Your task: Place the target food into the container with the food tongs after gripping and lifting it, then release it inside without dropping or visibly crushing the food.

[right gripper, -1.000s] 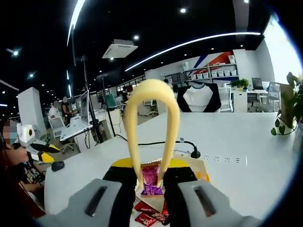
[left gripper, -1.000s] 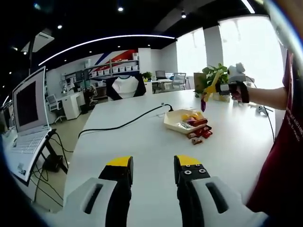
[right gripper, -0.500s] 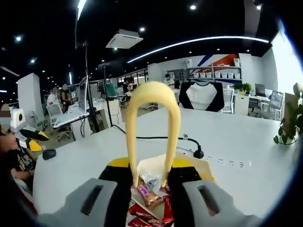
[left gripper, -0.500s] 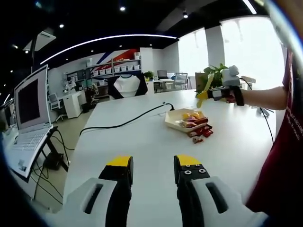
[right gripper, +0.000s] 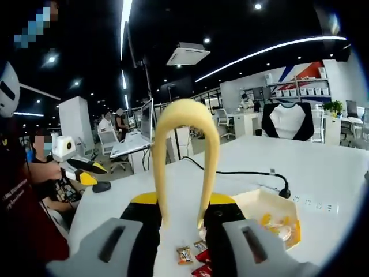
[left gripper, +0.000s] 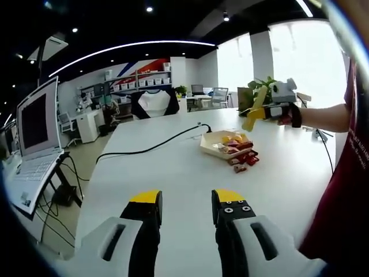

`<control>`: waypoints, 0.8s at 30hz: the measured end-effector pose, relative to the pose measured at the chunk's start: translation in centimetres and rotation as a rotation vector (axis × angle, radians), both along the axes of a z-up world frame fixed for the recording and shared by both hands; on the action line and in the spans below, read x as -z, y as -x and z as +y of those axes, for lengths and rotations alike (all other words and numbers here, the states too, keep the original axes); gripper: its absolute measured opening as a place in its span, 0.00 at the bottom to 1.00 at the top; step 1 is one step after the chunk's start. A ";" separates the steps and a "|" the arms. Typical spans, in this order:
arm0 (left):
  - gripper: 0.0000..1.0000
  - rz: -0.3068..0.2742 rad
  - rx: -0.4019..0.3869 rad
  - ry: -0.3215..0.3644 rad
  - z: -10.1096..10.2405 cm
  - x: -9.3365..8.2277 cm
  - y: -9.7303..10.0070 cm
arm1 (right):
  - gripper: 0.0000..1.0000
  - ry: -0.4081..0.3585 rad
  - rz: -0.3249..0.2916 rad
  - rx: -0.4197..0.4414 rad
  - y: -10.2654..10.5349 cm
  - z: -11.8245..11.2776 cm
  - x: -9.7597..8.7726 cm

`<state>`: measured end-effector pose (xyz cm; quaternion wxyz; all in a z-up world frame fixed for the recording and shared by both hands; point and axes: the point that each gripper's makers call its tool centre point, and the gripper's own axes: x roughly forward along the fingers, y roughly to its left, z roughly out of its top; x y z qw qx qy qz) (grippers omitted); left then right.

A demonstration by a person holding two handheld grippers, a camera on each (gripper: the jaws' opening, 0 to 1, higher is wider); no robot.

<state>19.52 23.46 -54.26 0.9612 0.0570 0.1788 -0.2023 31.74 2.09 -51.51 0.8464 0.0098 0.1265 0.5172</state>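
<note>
No readable brand or text anywhere; snack wrappers too small to read.

Landmark: the shallow cream container [left gripper: 222, 143] on the white table [left gripper: 173, 173]. Its contents are mixed small packets in yellow, orange and red. In the right gripper view the container [right gripper: 271, 213] shows yellow/orange pieces and a clear-wrapped one.

Loose red-wrapped snacks [left gripper: 244, 161] lie on the table just beside the container, on the side toward the person. The right gripper view shows them too: a small tan packet [right gripper: 184, 254] and red ones [right gripper: 202, 266] near the container's near corner.

Yellow food tongs [right gripper: 183, 156]: U-shaped loop, bend uppermost, both legs running down between the right gripper's jaws. Tips empty, nothing held between them. In the left gripper view the tongs [left gripper: 254, 113] sit above and slightly past the container, tilted.

Right gripper [right gripper: 183, 214]: jaws narrow, clamped on the tong legs. It shows in the left gripper view as right gripper [left gripper: 281, 104], held up off the table by a hand [left gripper: 287, 113] with the forearm coming in from the right.

Left gripper [left gripper: 185, 210]: jaws parted with a clear gap, nothing between them, low over the table well short of the container.

Black cable [left gripper: 155, 150] runs across the table to a power strip just behind the container. Laptop [left gripper: 34, 144] sits off the table's far-left side.
</note>
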 end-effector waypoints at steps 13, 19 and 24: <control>0.36 0.011 -0.018 -0.002 0.7 0.6 0.6 | 0.25 0.122 0.004 -0.043 1.2 0.8 3.7; 0.36 0.015 -0.029 0.008 1.1 0.9 0.6 | 0.26 0.120 0.026 -0.049 2.2 1.4 4.4; 0.36 0.010 -0.018 0.002 0.8 1.0 0.2 | 0.26 0.131 0.031 -0.033 3.3 1.2 4.8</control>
